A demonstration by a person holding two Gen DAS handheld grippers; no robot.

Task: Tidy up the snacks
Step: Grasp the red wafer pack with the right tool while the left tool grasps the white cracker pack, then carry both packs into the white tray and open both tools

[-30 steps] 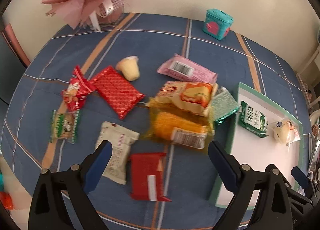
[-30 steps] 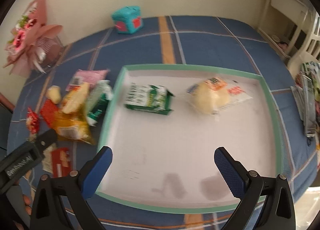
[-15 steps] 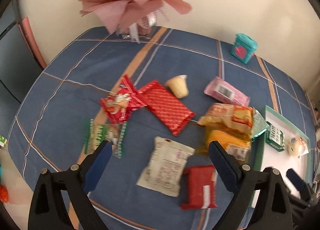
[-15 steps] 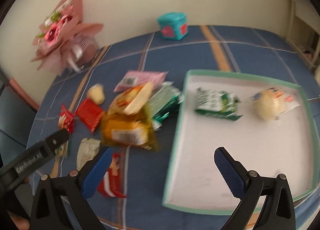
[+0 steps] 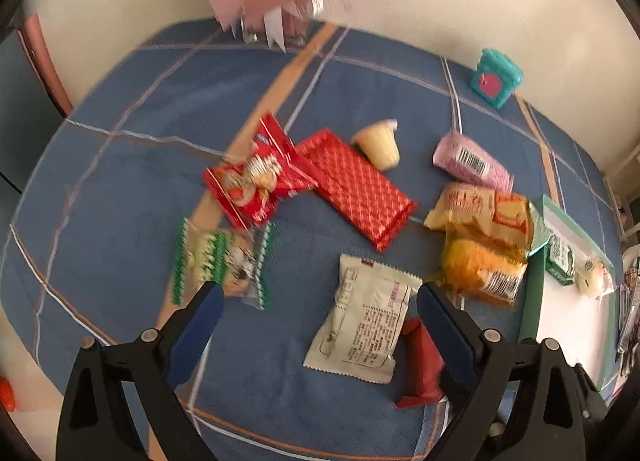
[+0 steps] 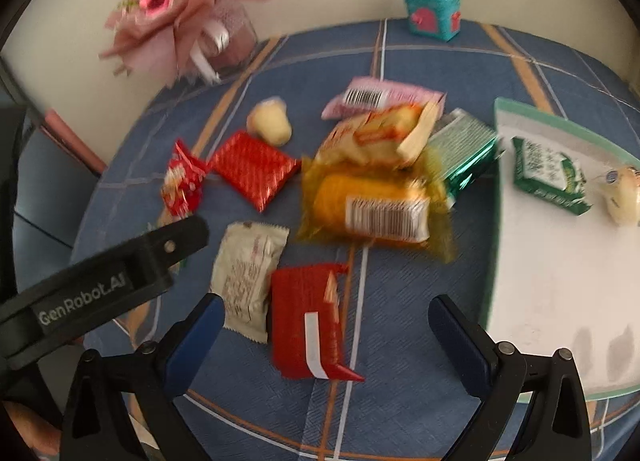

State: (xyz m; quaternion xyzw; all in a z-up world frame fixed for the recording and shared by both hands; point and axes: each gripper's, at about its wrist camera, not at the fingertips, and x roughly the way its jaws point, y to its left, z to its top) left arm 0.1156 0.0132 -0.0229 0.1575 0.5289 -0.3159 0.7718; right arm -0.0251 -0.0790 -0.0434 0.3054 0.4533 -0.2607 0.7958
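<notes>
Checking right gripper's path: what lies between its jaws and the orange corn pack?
In the right wrist view, the red packet lies between the open right gripper and the corn pack, then a bare strip of tablecloth.

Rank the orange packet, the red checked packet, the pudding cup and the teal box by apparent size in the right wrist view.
1. orange packet
2. red checked packet
3. pudding cup and teal box look alike; the box sits farther back, so its rank is unsure.
</notes>
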